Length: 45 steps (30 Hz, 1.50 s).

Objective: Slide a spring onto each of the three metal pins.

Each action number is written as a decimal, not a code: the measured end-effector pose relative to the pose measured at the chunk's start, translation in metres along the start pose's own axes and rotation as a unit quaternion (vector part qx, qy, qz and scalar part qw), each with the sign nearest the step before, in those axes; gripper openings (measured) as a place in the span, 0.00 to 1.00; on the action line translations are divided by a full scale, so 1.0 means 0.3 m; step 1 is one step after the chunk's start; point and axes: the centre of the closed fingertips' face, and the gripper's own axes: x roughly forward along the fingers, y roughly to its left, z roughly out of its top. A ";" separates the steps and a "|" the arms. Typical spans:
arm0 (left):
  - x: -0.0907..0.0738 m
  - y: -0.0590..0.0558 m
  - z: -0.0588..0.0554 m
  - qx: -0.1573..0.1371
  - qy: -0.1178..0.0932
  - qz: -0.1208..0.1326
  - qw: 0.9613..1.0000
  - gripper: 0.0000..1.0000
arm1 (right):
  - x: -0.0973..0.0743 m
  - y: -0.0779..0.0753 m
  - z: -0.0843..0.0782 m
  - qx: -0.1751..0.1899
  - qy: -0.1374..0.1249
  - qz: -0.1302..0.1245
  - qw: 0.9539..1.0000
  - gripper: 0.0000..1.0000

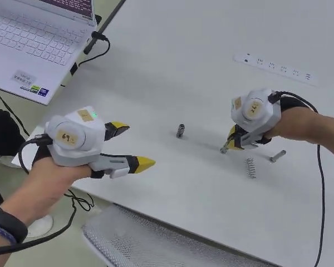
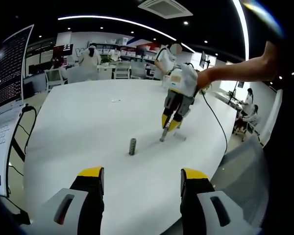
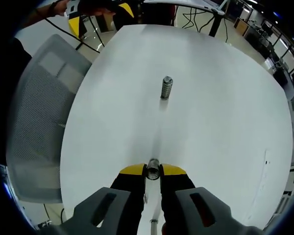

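Hovering over the near edge of the bench (image 1: 178,61), left tongs (image 1: 138,145) (image 2: 142,172) spread, gripping nothing. Farther out, upright pin (image 1: 180,131) (image 2: 132,146) (image 3: 166,87) wears a spring. Right tongs (image 1: 229,146) (image 3: 153,170) pinch second pin (image 3: 153,168); loose spring (image 1: 250,167) and third pin (image 1: 277,156) lie just beside.

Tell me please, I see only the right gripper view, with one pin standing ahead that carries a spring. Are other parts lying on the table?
Observer: Yes. In the head view a loose spring lies flat on the table, close to the right gripper.
Operator: Is there a pin for it?
Observer: A bare metal pin lies beside that spring, not touching it.
Operator: And the left gripper?
Observer: The left gripper is open and holds nothing, near the table edge.
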 end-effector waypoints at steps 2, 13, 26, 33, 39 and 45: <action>0.001 0.001 -0.001 0.002 0.002 0.000 1.000 0.59 | 0.011 0.000 -0.003 -0.003 0.003 0.002 1.000 0.09; 0.002 0.015 -0.004 0.000 0.003 0.003 1.000 0.59 | 0.052 0.004 -0.015 -0.007 0.014 0.012 1.000 0.09; 0.000 0.028 -0.004 -0.001 0.004 0.006 1.000 0.59 | 0.067 0.005 -0.016 -0.005 0.017 0.016 1.000 0.11; 0.000 0.030 0.000 -0.001 0.003 0.006 1.000 0.59 | 0.065 0.006 -0.019 -0.003 0.017 0.017 1.000 0.14; 0.002 0.022 0.002 0.001 0.003 0.005 1.000 0.59 | 0.049 0.019 -0.015 0.000 0.014 0.021 1.000 0.22; 0.005 0.011 0.005 0.002 0.003 0.003 1.000 0.58 | 0.031 0.006 -0.021 0.004 0.013 0.007 1.000 0.26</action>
